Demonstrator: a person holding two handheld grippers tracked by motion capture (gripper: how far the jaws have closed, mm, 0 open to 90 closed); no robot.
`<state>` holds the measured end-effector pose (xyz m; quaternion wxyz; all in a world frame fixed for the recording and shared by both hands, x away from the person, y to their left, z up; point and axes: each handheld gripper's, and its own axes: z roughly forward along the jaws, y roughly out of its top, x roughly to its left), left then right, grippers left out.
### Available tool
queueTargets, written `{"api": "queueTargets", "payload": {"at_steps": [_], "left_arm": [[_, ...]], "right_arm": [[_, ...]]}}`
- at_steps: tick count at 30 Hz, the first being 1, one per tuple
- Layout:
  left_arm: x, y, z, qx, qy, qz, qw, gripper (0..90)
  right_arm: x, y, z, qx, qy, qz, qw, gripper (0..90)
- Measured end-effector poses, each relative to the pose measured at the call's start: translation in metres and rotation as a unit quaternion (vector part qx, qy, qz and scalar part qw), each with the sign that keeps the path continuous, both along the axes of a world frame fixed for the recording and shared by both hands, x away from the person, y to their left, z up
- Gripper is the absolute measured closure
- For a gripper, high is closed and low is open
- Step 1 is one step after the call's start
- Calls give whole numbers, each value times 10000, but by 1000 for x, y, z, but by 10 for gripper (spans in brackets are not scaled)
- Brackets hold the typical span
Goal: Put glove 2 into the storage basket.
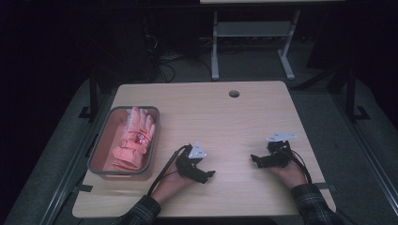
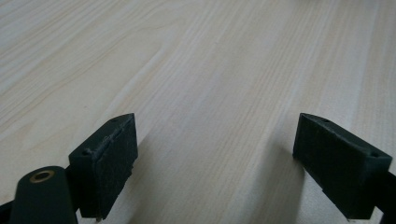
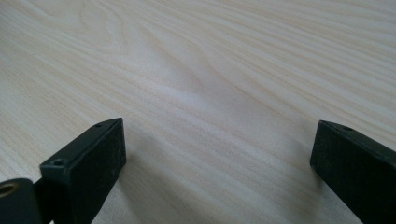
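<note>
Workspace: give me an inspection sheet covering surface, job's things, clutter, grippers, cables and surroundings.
Surface: light wooden table, round hole near its far edge.
Job's things: pink gloves lying in a grey tray at the table's left side.
Clutter: nothing seen.
Grippers: left gripper and right gripper both open, low over bare wood, holding nothing.
Cables: black cable trails from the left gripper; another from the right.
Surroundings: dark room, grey floor, white desk frame behind.
</note>
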<state>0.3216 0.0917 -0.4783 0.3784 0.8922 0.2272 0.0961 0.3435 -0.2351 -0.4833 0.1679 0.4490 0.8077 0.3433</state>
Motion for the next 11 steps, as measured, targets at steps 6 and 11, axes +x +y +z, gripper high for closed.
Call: {"api": "queueTargets", "payload": {"at_steps": [6, 11], "left_arm": [[0, 0, 0, -16, 6, -9, 10000, 133], [0, 0, 0, -22, -1, -14, 10000, 133]], "right_arm": [[0, 0, 0, 6, 6, -2, 10000, 30], [0, 0, 0, 5, 4, -2, 10000, 30]]}}
